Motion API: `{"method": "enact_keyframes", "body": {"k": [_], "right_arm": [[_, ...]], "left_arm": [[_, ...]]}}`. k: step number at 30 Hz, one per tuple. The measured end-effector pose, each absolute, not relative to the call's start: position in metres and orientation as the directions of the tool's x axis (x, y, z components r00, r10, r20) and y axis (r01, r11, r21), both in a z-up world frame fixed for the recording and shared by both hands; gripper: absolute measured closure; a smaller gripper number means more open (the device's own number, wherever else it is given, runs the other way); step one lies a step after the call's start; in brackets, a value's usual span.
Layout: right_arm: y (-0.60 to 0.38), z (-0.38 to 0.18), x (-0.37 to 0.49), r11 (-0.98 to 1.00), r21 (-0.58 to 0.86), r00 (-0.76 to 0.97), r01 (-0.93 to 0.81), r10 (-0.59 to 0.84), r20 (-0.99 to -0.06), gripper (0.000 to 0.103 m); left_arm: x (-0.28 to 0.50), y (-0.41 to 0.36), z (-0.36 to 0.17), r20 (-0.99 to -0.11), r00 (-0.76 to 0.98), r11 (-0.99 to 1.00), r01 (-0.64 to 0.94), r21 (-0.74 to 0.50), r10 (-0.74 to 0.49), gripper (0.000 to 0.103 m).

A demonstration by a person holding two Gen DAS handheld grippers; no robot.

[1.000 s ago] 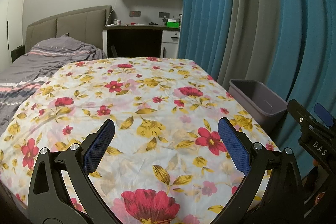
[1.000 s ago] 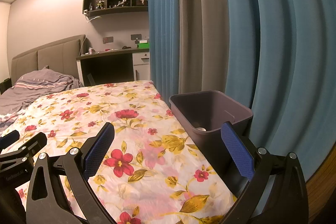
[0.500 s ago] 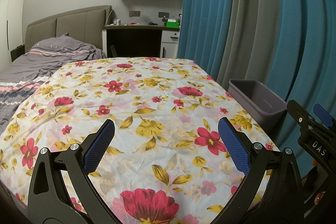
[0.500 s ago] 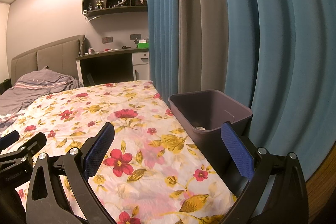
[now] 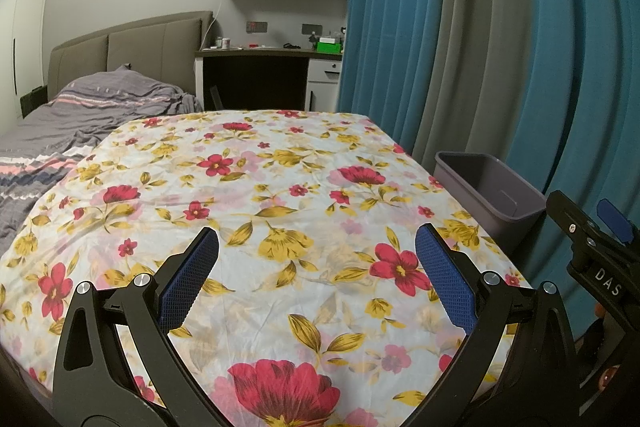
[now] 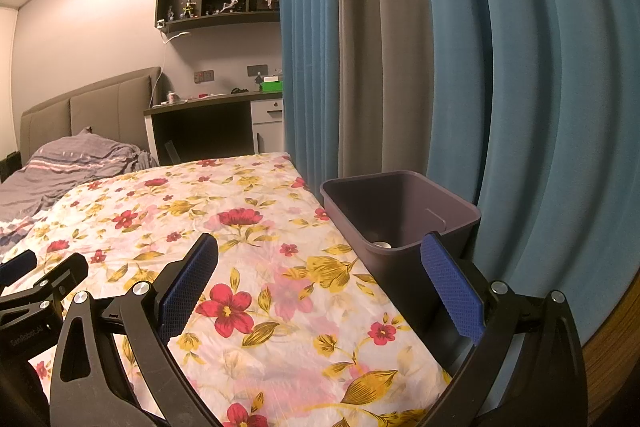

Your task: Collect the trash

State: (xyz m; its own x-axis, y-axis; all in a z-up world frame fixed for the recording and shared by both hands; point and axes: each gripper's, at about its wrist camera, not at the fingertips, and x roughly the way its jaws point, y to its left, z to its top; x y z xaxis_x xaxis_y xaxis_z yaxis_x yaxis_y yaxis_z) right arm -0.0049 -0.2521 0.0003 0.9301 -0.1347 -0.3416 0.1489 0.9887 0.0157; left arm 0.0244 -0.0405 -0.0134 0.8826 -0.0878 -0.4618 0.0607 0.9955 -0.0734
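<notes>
A grey plastic bin (image 5: 490, 187) stands at the right edge of the flower-print cloth (image 5: 260, 195), beside the curtains. In the right wrist view the bin (image 6: 400, 215) holds a small white object (image 6: 381, 245) at its bottom. My left gripper (image 5: 316, 267) is open and empty, low over the near end of the cloth. My right gripper (image 6: 320, 271) is open and empty, with its right finger in front of the bin's near corner. No loose trash shows on the cloth.
Blue and grey curtains (image 5: 460, 47) hang along the right. A bed with a grey blanket (image 5: 88, 111) lies to the left. A desk (image 5: 264, 71) and a wall shelf stand at the back. The right gripper's body (image 5: 592, 251) shows at the right edge.
</notes>
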Motion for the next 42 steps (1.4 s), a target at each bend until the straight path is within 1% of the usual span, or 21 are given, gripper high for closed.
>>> {"method": "enact_keyframes", "body": {"k": [39, 41, 42], "right_arm": [[-0.254, 0.001, -0.005, 0.989, 0.019, 0.930, 0.149, -0.134, -0.343, 0.006], [-0.255, 0.001, -0.005, 0.989, 0.021, 0.930, 0.149, -0.133, -0.343, 0.006], [-0.255, 0.001, -0.005, 0.989, 0.021, 0.930, 0.148, -0.132, -0.343, 0.006]], "left_arm": [[0.023, -0.046, -0.014, -0.457, 0.885, 0.995, 0.065, -0.075, -0.092, 0.006], [0.023, -0.051, -0.014, -0.455, 0.886, 0.995, 0.065, -0.073, -0.091, 0.009], [0.023, -0.052, -0.014, -0.454, 0.886, 0.995, 0.066, -0.073, -0.092, 0.013]]}}
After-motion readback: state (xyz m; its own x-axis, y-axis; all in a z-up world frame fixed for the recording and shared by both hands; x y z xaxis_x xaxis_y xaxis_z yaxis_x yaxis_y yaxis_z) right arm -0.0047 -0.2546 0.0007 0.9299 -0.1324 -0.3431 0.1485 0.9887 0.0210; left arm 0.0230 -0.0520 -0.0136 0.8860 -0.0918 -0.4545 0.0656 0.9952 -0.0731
